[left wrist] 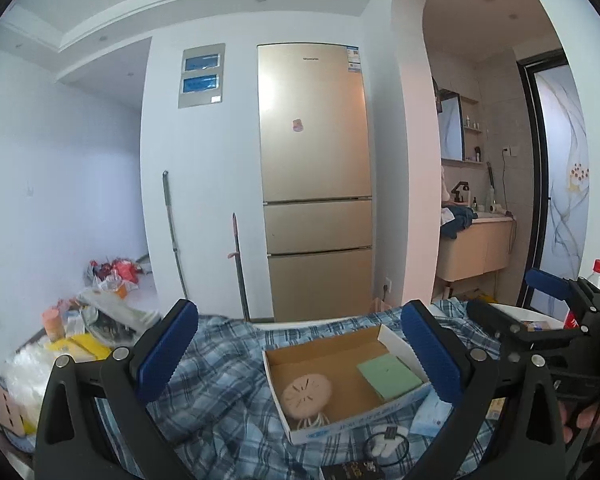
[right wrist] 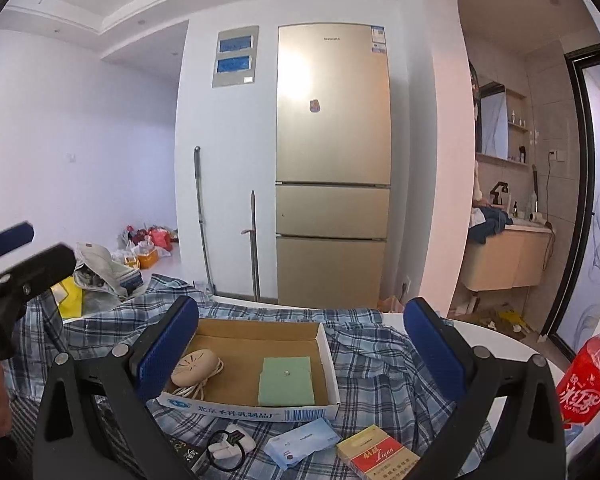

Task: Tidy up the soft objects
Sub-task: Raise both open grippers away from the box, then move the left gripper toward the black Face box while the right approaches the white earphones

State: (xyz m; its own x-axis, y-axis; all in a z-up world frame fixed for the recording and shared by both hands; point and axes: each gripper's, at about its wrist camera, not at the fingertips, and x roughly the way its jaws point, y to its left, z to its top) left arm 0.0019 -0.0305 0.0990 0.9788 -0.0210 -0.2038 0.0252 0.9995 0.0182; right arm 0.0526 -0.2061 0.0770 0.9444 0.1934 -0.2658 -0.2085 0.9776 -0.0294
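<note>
Nearest the lens, the left gripper point(left wrist: 300, 356) and right gripper point(right wrist: 302, 354) both hang released, jaws wide and empty, raised and pointing almost level, likely lifted away from the work. Under them a plaid shirt point(right wrist: 380, 364), the soft thing, lies rumpled over the table point(right wrist: 496, 330), reaching its far edge. On it sits a cardboard box point(right wrist: 256, 410) holding a green pad point(right wrist: 287, 380) and a round pink gadget point(right wrist: 195, 366). A cigarette pack point(right wrist: 376, 454), blue packet point(right wrist: 302, 442) and hair tie point(right wrist: 226, 450) crowd the near edge, a red bottle point(right wrist: 590, 376) the right.
</note>
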